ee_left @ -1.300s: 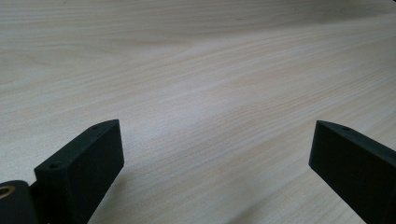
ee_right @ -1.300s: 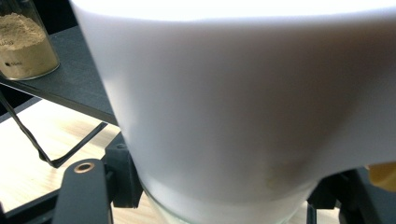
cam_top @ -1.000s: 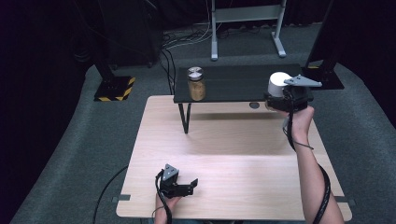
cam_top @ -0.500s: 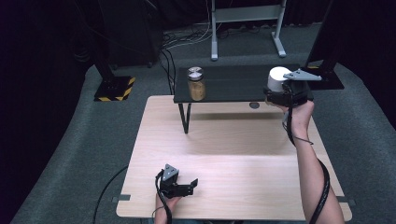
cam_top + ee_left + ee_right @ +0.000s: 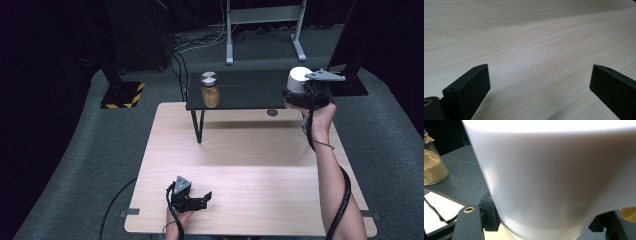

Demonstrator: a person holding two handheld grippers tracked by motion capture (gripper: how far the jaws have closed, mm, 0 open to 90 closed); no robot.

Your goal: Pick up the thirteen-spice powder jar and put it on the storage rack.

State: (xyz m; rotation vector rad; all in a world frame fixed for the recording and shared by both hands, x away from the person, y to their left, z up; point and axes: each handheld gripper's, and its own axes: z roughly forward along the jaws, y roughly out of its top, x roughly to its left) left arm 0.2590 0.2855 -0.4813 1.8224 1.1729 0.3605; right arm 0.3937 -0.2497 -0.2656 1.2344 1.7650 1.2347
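Right gripper (image 5: 298, 95) clamps the white-lidded jar (image 5: 298, 80) over the black shelf (image 5: 245, 90).

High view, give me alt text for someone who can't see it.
The right claw grips a white-lidded jar at the right end of a black shelf, where a powder jar stands. The left claw rests open on the wooden table.

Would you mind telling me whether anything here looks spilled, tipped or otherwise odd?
Nothing stands out: the jar of powder stands upright and capped on the black shelf, and the right claw holds the white-lidded jar upright.
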